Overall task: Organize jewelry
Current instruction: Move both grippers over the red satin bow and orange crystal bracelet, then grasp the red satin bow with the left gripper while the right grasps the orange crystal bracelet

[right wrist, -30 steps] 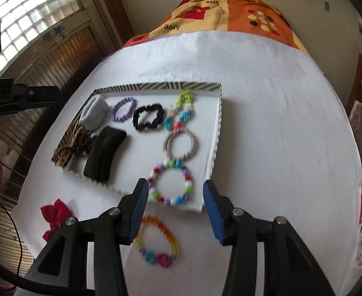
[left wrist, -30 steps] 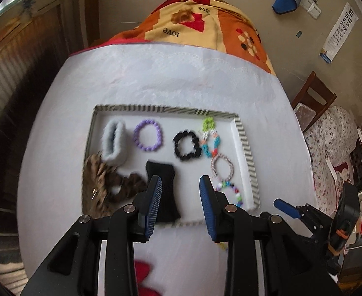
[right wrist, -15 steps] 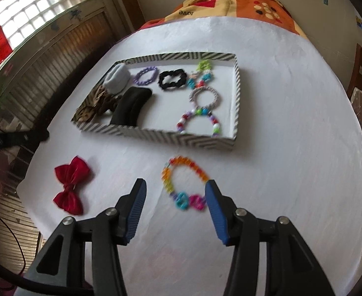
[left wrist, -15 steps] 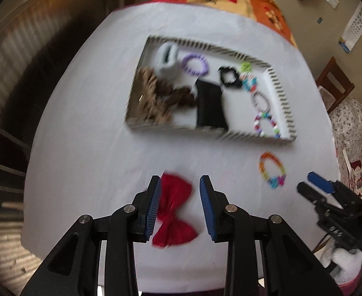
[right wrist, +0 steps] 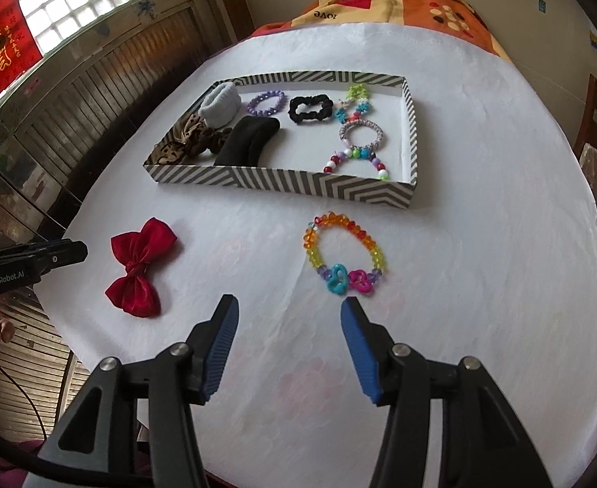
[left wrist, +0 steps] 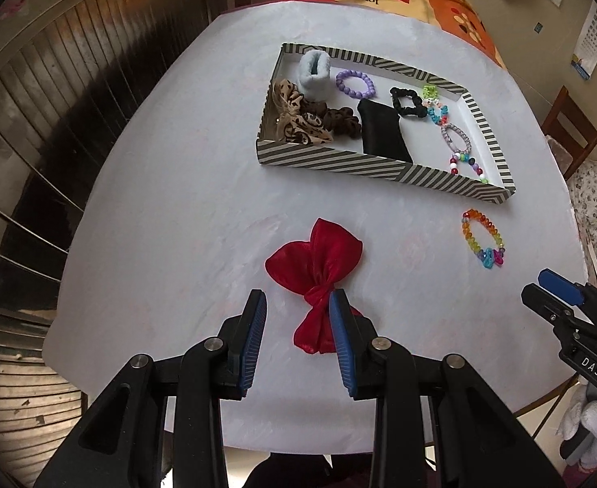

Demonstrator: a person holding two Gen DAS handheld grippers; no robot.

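Red bow and rainbow bracelet lie loose on the white cloth, outside the striped tray.

The left gripper (left wrist: 296, 317) stands open, its right finger hiding part of the one red bow (left wrist: 317, 272). The right gripper (right wrist: 288, 325), jaws opening and empty, hovers short of the one bracelet (right wrist: 345, 256). The tray's (right wrist: 282, 181) near wall hides its beaded bracelet's lower half. Bare cloth (right wrist: 481, 223) lies right.

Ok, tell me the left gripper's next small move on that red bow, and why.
Probably shift the left gripper slightly toward the red bow, then lower it around the knot. Its jaws are open and empty, and the bow lies flat on the white tablecloth, outside the striped tray, off-centre against the right-hand finger.
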